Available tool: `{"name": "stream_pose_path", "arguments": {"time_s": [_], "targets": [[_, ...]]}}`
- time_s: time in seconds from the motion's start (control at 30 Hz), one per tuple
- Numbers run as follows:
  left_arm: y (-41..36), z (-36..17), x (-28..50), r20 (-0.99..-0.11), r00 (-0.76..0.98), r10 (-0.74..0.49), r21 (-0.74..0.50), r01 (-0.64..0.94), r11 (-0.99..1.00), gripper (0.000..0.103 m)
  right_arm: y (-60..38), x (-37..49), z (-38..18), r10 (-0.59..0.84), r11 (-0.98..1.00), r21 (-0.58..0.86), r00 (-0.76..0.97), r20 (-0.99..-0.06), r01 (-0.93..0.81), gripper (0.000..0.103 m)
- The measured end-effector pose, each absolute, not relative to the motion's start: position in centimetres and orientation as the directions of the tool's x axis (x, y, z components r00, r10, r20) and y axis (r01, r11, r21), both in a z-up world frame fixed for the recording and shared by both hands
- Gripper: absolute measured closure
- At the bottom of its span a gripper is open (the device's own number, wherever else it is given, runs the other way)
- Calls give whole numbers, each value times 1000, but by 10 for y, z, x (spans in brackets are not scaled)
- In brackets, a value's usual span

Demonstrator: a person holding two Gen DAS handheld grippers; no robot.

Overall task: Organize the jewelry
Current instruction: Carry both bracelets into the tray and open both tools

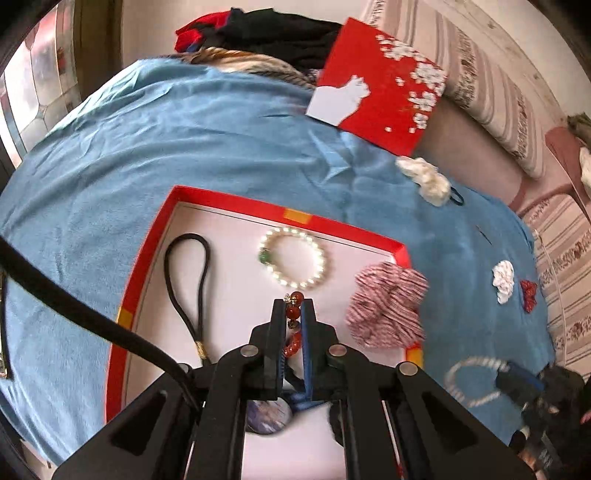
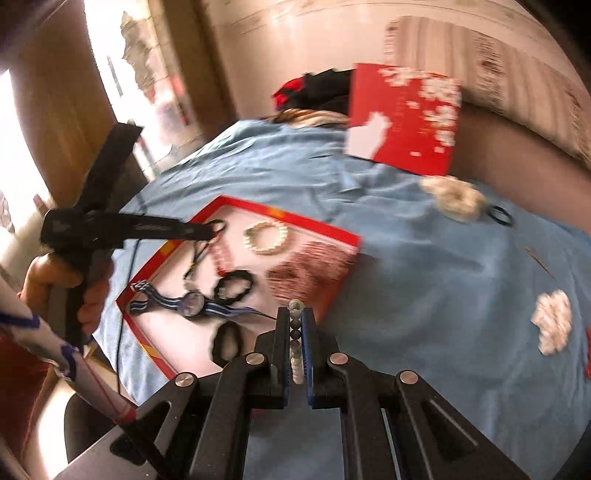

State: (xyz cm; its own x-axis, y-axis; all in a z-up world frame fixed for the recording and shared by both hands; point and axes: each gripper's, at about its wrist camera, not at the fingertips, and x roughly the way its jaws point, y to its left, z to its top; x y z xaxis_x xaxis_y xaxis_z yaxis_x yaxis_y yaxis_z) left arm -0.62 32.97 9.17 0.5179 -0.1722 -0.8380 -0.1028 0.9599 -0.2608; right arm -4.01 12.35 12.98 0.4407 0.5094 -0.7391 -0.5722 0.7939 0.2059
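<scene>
A red-rimmed box with a white floor lies on a blue cloth. In it lie a pearl bracelet, a black cord and a striped scrunchie on its right rim. My left gripper is shut on a red bead bracelet above the box floor. My right gripper is shut on a pale bead bracelet just off the box's right corner. In the right wrist view the left gripper reaches over the box, where a blue striped watch also lies.
The red lid with white flowers leans at the back. On the cloth lie a white scrunchie, a white flower clip and a small red bow. Dark clothes are piled behind. A striped bedspread lies right.
</scene>
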Motion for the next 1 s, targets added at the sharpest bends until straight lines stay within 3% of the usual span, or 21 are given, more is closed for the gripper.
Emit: {"name": "stream_pose_path", "arguments": {"time_s": [0.3,0.57,0.77,0.83,0.87,0.9,1.0], "targets": [[364,66,18,-862,495,-108,-221,-176,959,96,198,-4,113,578,743,306,340,-742,-595,97],[375,59,16,-853,512,-103,-237,-203,950,96,209,38,65,496,811,301,316,-809,-501,96],[368,82,2,-820,567,-74,-219,-191,957,79,191,42,72,466,838,274,358,-809,-471,95],[365,92,-6,-806,588,-68,-218,-189,957,72,186,37,82,465,838,259,380,-800,-480,82],[363,98,-10,-798,599,-67,-221,-188,957,70,184,35,86,466,837,255,387,-796,-484,67],[361,102,-14,-791,608,-65,-223,-187,957,66,181,32,90,465,838,247,398,-791,-487,61],[352,117,-33,-776,628,-52,-222,-196,955,63,168,18,103,456,838,214,429,-779,-502,61]]}}
